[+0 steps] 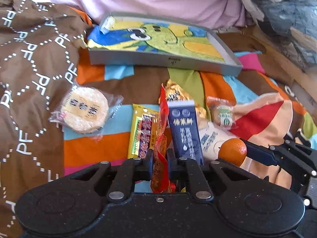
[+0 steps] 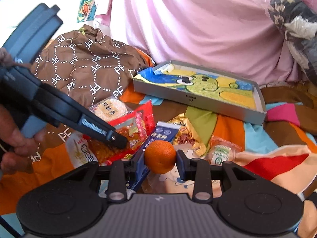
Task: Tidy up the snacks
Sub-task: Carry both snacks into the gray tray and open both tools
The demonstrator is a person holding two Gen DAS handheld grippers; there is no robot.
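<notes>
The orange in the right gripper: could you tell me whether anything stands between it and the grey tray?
Nothing upright blocks it. Between the orange and the tray lie only flat snack packets, like the gold one.

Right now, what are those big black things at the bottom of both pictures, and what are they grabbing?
They are two grabbing tools that a person holds, one in each hand. A camera sits on each tool and looks along its fingers, so each picture is that tool's own view. The left gripper pinches a red snack packet. The right gripper squeezes a small orange. You can spot the person's hand holding the left tool. On the colourful cloth lie more snacks: a round rice cracker, a blue carton and a gold packet. Behind them is a grey tray, not yet holding any snack.
</notes>
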